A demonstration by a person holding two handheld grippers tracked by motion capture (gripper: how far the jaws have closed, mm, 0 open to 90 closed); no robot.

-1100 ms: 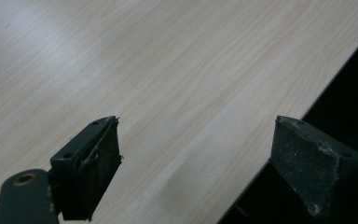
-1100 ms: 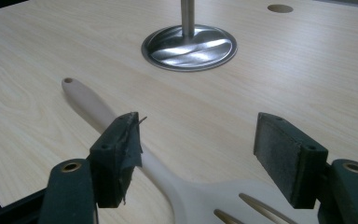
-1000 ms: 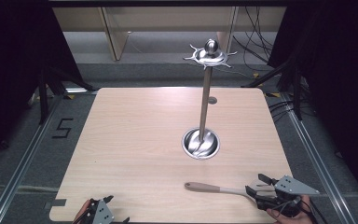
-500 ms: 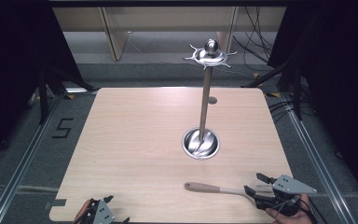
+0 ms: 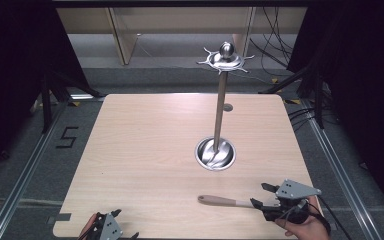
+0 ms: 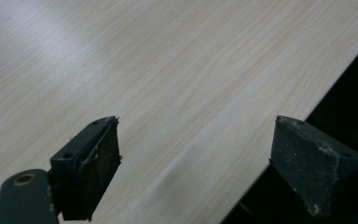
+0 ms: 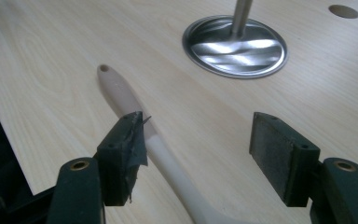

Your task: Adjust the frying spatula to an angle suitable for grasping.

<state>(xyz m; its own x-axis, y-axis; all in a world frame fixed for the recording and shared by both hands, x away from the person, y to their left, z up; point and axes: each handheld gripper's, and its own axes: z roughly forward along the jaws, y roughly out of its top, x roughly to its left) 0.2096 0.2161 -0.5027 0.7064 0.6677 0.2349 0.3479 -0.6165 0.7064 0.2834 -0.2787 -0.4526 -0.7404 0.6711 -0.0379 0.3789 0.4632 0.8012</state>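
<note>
One spatula (image 5: 225, 201) lies flat on the counter (image 5: 145, 150) near the front edge, right of centre. Handle smooth, beige, rounded, with a small hanging hole at its far end; the right gripper view resolves that hole (image 7: 104, 68), which the high view does not. The working end is hidden behind the right gripper (image 5: 261, 196) in the high view.

Right gripper: fingers wide apart but just closing in. The handle (image 7: 168, 158) runs between them, close by the left finger (image 7: 123, 154); whether it touches I cannot tell. The right finger stands clear of it.

One metal stand (image 5: 221, 107) beyond the spatula: round shiny dished base (image 5: 215, 154), slim upright pole, flat top disc with short hooks and a ball knob (image 5: 226, 49). The right gripper view gives the rippled reflections in the base (image 7: 235, 46) and one round hole in the counter (image 7: 343, 11).

Left gripper (image 5: 111, 231) at the front left corner, fingers wide, nothing between them. The left gripper view gives pale wood grain (image 6: 168, 70) and the counter's edge.
</note>
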